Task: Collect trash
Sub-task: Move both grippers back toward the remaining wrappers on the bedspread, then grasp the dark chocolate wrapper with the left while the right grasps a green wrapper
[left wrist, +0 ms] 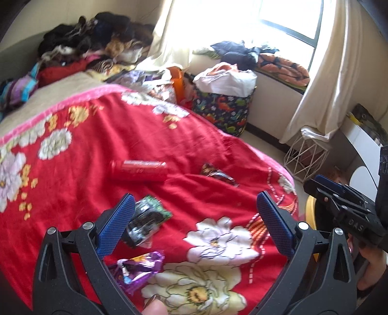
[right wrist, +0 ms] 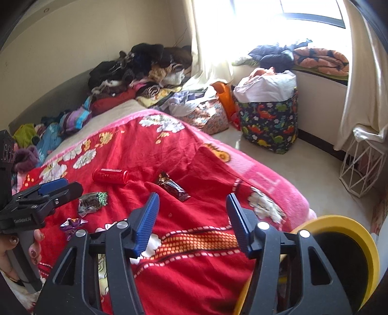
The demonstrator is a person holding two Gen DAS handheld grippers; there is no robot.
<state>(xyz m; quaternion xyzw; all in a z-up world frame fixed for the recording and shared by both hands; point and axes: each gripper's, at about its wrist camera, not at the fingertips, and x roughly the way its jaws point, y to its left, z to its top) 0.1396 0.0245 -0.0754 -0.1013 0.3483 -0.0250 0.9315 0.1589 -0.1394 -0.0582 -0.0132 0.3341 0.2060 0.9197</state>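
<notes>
Bedroom: cream walls [right wrist: 72, 36], pale floor [right wrist: 303, 169], bed [right wrist: 194, 157] under red floral blanket. Bright window [left wrist: 278, 14] with cream curtains [left wrist: 327, 84]. Clothes pile [right wrist: 145, 67] by the wall, dinosaur-print bin [right wrist: 269, 126] below the window.

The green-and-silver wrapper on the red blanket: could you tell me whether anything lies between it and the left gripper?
Nothing visible does. The left gripper hangs open over the blanket, and the wrapper lies right beside its left finger, nothing covering it. The red can lies farther up the bed and the purple wrapper nearer, both apart from it.
</notes>
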